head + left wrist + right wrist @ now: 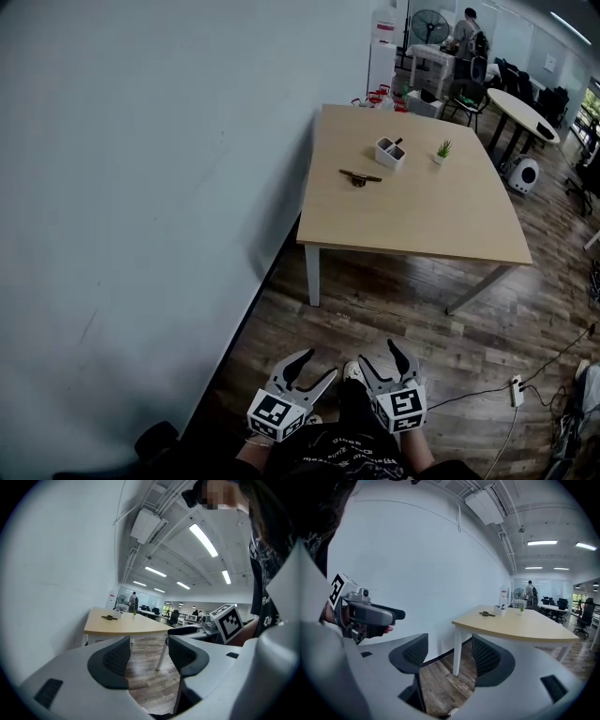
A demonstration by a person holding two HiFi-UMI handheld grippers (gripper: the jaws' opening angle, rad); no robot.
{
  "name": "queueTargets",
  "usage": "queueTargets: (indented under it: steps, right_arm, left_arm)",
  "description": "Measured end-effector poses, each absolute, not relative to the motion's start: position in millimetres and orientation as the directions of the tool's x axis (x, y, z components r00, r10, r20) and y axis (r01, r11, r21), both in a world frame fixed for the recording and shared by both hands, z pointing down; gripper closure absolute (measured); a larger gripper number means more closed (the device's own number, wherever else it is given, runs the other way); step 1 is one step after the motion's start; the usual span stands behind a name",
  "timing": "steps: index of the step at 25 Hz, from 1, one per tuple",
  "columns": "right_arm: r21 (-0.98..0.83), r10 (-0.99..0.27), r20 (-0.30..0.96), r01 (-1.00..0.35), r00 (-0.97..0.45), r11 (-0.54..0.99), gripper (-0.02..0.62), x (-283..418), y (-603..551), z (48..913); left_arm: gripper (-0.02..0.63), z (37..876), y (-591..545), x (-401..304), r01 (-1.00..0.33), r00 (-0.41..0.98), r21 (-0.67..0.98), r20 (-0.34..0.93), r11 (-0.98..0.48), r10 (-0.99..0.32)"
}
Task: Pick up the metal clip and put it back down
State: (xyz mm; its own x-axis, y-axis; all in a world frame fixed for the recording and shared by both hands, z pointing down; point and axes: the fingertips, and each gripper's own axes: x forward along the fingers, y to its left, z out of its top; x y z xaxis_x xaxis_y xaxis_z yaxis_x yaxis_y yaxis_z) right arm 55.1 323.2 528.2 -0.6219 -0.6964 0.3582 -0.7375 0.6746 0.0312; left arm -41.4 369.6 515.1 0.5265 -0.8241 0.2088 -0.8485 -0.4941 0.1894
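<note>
Short of the table (pixel 422 211), the left gripper (pixel 312 368) and right gripper (pixel 379 356) are held low, the jaws of both parted and empty. The metal clip (pixel 359 176) lies on the table's far half, near a white holder (pixel 390 151). The pickup looks unstarted, and closing on the table comes first.

The left gripper (pixel 317 366) and right gripper (pixel 377 354) are grey with black ribbed jaws.

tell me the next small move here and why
Probably step toward the light wooden table: the dark metal clip lies on it well beyond reach, while the left gripper and right gripper hang low, jaws apart and empty.
</note>
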Motion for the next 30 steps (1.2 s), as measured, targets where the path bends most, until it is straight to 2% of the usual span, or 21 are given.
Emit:
queueTargets:
  steps: [6,18,30]
  right_arm:
    - [0.05,-0.648,0.372,-0.683,-0.664,0.729,0.288,48.5,257.2,524.0]
    - [0.054,-0.582,0.376,-0.61,-0.721,0.79,0.29,68.1,135.5,525.2]
    - [0.06,-0.579,0.401,-0.61,-0.71,0.79,0.289,112.0,64.2,536.7]
  left_arm:
    - [0.345,516.3,314.2,-44.4,-0.888,0.458,0.178,0.257,-0.424,-0.851]
    - [0.344,515.7,195.3,-19.1,-0.939,0.339,0.149,0.264,-0.309,-0.903]
    - [0.344,522.5,125.3,21.9,-0.942,0.328,0.163,0.282,-0.292,-0.901]
